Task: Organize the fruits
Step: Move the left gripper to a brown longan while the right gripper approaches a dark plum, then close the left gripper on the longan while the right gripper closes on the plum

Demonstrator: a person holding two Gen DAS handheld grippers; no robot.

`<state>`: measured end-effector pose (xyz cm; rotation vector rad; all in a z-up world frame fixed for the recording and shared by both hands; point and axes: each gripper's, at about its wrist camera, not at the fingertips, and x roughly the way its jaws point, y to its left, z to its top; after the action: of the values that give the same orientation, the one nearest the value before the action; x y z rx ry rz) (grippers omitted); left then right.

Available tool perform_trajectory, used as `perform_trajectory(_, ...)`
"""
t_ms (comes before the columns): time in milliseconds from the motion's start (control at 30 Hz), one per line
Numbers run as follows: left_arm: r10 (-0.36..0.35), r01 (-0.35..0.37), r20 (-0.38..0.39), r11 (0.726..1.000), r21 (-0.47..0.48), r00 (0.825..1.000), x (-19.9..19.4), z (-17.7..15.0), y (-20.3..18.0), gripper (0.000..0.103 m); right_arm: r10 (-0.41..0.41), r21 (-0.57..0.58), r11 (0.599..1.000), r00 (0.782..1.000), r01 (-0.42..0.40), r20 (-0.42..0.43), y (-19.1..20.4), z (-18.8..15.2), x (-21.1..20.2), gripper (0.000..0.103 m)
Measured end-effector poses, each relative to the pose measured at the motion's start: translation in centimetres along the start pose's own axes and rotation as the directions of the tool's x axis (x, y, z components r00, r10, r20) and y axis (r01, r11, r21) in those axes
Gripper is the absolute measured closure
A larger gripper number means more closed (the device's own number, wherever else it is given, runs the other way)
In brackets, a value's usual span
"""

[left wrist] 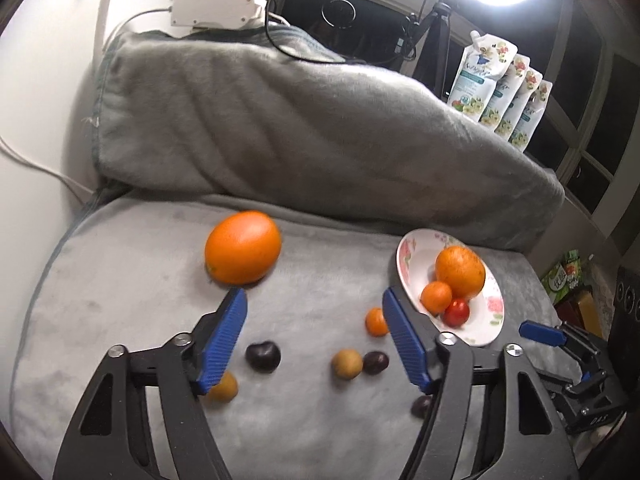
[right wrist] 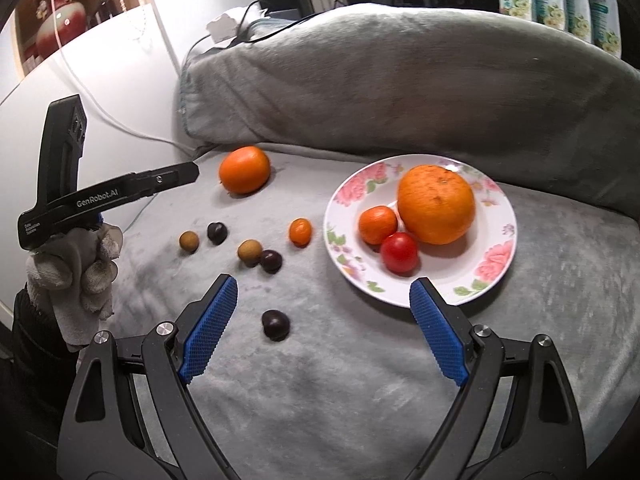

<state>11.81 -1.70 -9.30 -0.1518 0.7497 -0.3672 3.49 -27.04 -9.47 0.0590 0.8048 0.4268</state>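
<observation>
Blue ribbed pads line the left gripper (left wrist: 314, 316), whose jaws stand spread wide and empty above the grey plush cushion (left wrist: 120, 280). Just beyond its left fingertip lies the loose orange (left wrist: 243, 247), near the cushion's back edge, apart from the plate. The right gripper (right wrist: 324, 292) is likewise spread and holds nothing, hovering over the cushion's front part with a dark cherry (right wrist: 275, 324) between its fingers.

The floral plate (right wrist: 348, 192), toward the cushion's right edge, already carries a large orange (right wrist: 436, 204), a mandarin (right wrist: 377, 224) and a tomato (right wrist: 399, 252).

Judgement: the loose orange looks firm, fairly heavy and apt to roll on soft plush; it should be taken across its widest middle. The cherries and small fruits look light and bruisable.
</observation>
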Motion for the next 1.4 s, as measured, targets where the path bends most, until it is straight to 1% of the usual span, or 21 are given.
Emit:
perform_trajectory(167, -0.030, 0.031, -0.035, 0.999, 0.016, 0.999, 0.1, -1.3, -0.1, 0.050, 0.021, -0.025, 0.999, 1.000, -0.021, -0.015, 1.0, -0.4, 0.4, 0.013)
perform_trajectory(267, -0.052, 0.053, -0.060, 0.998, 0.023, 0.997, 0.3, -2.1, -0.4, 0.053, 0.031, -0.043, 0.999, 0.999, -0.032, -0.029, 1.5, -0.7, 0.8, 0.013)
perform_trajectory(300, -0.062, 0.064, -0.074, 0.998, 0.021, 0.995, 0.6, -2.4, -0.5, 0.055, 0.033, -0.048, 0.998, 0.999, -0.034, -0.033, 1.7, -0.8, 1.0, 0.013)
perform_trajectory(400, -0.080, 0.082, -0.108, 0.997, 0.013, 0.991, 1.5, -3.1, -0.6, 0.058, 0.044, -0.062, 0.997, 0.998, -0.047, -0.053, 2.2, -1.1, 1.6, 0.022)
perform_trajectory(467, -0.088, 0.090, -0.126, 0.996, 0.009, 0.988, 1.9, -3.5, -0.7, 0.060, 0.052, -0.069, 0.996, 0.996, -0.057, -0.066, 2.5, -1.4, 2.1, 0.024)
perform_trajectory(567, -0.098, 0.101, -0.153, 0.995, 0.008, 0.983, 2.7, -4.1, -0.9, 0.063, 0.064, -0.081, 0.994, 0.994, -0.071, -0.088, 2.9, -1.8, 2.7, 0.032)
perform_trajectory(633, -0.103, 0.106, -0.166, 0.994, 0.006, 0.981, 3.2, -4.3, -1.0, 0.065, 0.068, -0.084, 0.994, 0.993, -0.076, -0.099, 3.1, -2.0, 3.1, 0.040)
perform_trajectory(667, -0.105, 0.107, -0.170, 0.994, 0.006, 0.980, 3.3, -4.3, -1.0, 0.066, 0.072, -0.084, 0.993, 0.992, -0.082, -0.108, 3.1, -2.1, 3.4, 0.041)
perform_trajectory(867, -0.106, 0.108, -0.188, 0.994, -0.002, 0.976, 4.3, -4.4, -1.0, 0.069, 0.085, -0.087, 0.991, 0.987, -0.098, -0.135, 3.4, -2.5, 4.4, 0.046)
perform_trajectory(933, -0.106, 0.108, -0.191, 0.994, 0.000, 0.976, 4.4, -4.5, -0.9, 0.069, 0.089, -0.088, 0.991, 0.986, -0.102, -0.144, 3.5, -2.5, 4.6, 0.049)
perform_trajectory(1200, -0.101, 0.104, -0.207, 0.995, 0.001, 0.973, 5.2, -4.4, -0.7, 0.070, 0.090, -0.093, 0.990, 0.982, -0.106, -0.165, 3.7, -2.7, 5.5, 0.052)
perform_trajectory(1400, -0.104, 0.108, -0.219, 0.994, 0.008, 0.970, 5.7, -4.5, -0.8, 0.074, 0.082, -0.100, 0.990, 0.981, -0.100, -0.174, 3.7, -2.7, 6.0, 0.055)
